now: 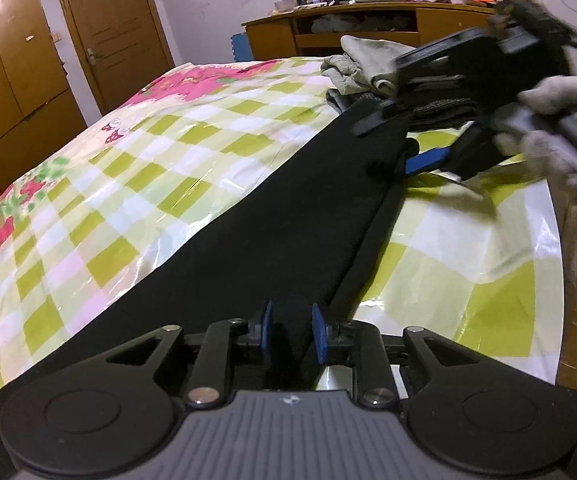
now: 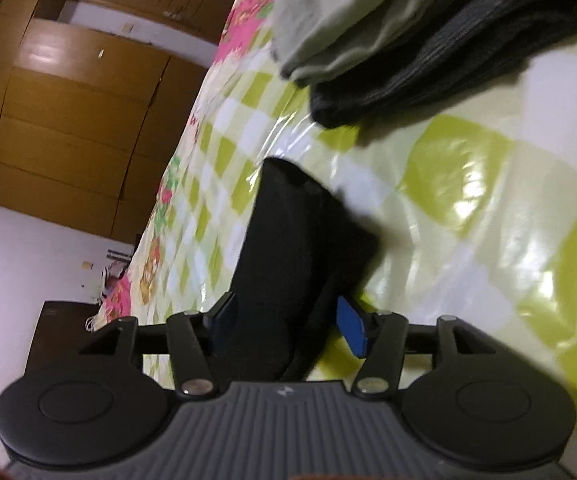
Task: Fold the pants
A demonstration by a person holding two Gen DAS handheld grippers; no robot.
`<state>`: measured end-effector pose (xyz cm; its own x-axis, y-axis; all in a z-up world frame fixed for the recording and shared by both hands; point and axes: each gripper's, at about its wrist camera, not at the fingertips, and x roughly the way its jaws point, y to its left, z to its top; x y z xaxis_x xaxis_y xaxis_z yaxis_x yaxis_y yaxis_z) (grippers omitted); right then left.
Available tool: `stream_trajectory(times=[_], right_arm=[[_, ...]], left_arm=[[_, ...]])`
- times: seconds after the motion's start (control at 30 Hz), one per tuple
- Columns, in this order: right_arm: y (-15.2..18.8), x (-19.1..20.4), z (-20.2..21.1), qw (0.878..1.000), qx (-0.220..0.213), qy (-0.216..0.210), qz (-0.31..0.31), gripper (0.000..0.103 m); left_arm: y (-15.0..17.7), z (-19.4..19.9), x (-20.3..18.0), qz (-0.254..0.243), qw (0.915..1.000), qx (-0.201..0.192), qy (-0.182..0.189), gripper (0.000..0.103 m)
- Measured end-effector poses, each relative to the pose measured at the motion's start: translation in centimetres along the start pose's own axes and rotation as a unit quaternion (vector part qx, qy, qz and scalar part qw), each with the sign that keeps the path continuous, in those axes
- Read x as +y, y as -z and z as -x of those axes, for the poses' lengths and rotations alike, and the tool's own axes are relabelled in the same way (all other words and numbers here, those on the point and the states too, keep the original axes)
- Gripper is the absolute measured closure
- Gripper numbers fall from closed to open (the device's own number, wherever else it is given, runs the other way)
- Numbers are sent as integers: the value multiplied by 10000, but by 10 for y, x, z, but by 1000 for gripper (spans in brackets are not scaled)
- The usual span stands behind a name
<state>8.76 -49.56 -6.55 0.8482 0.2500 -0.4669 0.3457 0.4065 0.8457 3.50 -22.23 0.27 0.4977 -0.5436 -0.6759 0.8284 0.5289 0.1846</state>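
Black pants (image 1: 288, 216) lie stretched along the checked bed cover (image 1: 128, 184), running from my left gripper to my right one. My left gripper (image 1: 293, 334) has its blue pads on either side of the near end of the pants and is shut on the cloth. In the left wrist view my right gripper (image 1: 420, 160) shows blurred at the far end, held by a gloved hand (image 1: 560, 96). In the right wrist view my right gripper (image 2: 288, 328) has the far end of the pants (image 2: 296, 248) between its pads and is shut on it.
A stack of folded clothes, pale green (image 1: 368, 64) over dark grey (image 2: 448, 60), lies on the bed past the pants' far end. A wooden desk with clutter (image 1: 352, 20) stands behind. Wooden wardrobes (image 1: 12, 52) and a door (image 1: 116, 28) are at left. The bed edge (image 1: 556, 240) is at right.
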Motion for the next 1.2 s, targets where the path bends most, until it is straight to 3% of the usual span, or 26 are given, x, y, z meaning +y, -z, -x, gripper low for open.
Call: stream_trajectory(times=[0.1, 0.17, 0.2, 0.23, 0.37, 0.47, 0.53, 0.57, 0.63, 0.7, 0.83, 0.9, 0.93, 1.03, 1.13, 1.2], right_arm=[[-5, 2, -27, 10000, 46, 42, -43, 46], [-9, 0, -39, 9999, -86, -18, -104, 55], [-10, -1, -41, 9997, -69, -127, -213, 78], [-11, -2, -41, 9990, -57, -325, -303, 92], [-15, 12, -12, 9942, -269, -1012, -258, 94], [-10, 29, 31, 9919, -485, -1165, 161, 95], [-6, 22, 47, 9943, -465, -938, 206, 95], [-7, 10, 46, 9976, -429, -506, 194, 95], [-8, -8, 39, 9987, -336, 324, 213, 94], [-8, -15, 41, 9982, -341, 502, 21, 87], [-9, 17, 65, 9853, -698, 1114, 1093, 85], [0, 43, 72, 9772, -604, 990, 1776, 85], [7, 59, 69, 9708, -456, 880, 2186, 82], [48, 109, 37, 9313, 461, 489, 3579, 67], [108, 143, -16, 8577, 1572, 162, 4893, 69], [143, 152, -38, 8074, 2068, 105, 5525, 69]], left_arm=[[2, 0, 1, -32, 10000, 72, -25, 65], [5, -1, 3, 21, 9999, 148, -14, 65], [4, -2, 5, 94, 9998, 168, 31, 65], [3, -2, 7, 184, 9996, 166, 95, 65], [-9, 8, 2, 269, 9990, -147, 326, 65], [-11, 7, -10, 268, 9973, -221, 640, 62], [-4, -13, -17, 252, 9963, 240, 784, 62], [-1, -17, -18, 256, 9957, 337, 818, 62], [1, -7, -16, 369, 9956, 248, 829, 62], [3, 12, -10, 437, 9959, 124, 780, 61], [22, 46, 9, 438, 9980, 139, 435, 61], [35, 59, 22, 536, 9979, 243, 252, 60], [44, 65, 29, 554, 9980, 309, 73, 59], [65, 74, 46, 628, 9962, 511, -310, 58], [84, 79, 59, 705, 9942, 633, -517, 56], [93, 79, 64, 689, 9934, 693, -603, 56]])
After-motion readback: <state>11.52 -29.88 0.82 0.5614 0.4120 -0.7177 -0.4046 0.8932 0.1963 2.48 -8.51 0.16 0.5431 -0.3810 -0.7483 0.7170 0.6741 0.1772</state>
